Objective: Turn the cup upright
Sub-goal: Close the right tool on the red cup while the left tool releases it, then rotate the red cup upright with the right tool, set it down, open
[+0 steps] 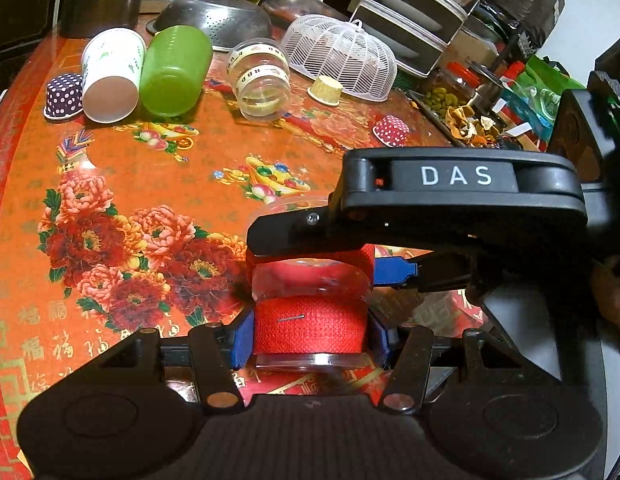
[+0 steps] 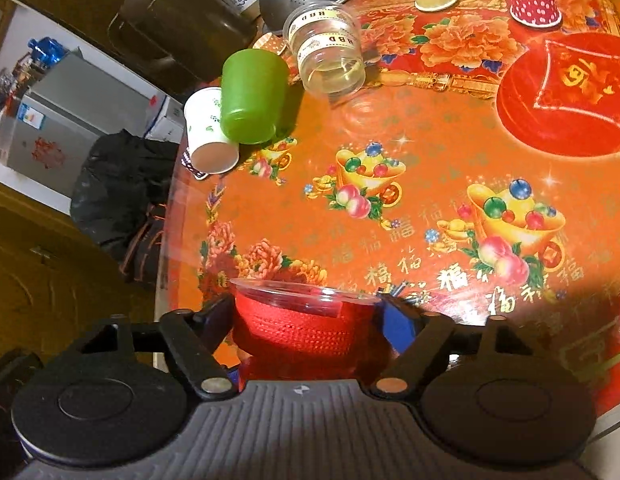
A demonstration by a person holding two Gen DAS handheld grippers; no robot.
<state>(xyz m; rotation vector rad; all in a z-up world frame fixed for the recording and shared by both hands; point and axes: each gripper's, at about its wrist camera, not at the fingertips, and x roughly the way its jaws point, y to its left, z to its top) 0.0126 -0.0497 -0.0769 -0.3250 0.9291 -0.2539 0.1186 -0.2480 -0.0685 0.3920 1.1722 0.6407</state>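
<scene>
Left gripper (image 1: 310,332) sits low over the table, its blue-padded fingers (image 1: 241,340) closed in on a clear plastic cup (image 1: 310,280) wrapped in red tape. The right gripper (image 1: 350,256) reaches across from the right side, turned on edge, its fingers clamping the same cup from above and below.

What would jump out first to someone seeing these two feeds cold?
The clear cup with a red band, low in both views, is pinched between the left tongs and also gripped by the right tongs, which reach in from the right in the left view. Beyond it, on the orange flowered tablecloth, a green cup and a white paper cup lie tipped over side by side.
</scene>
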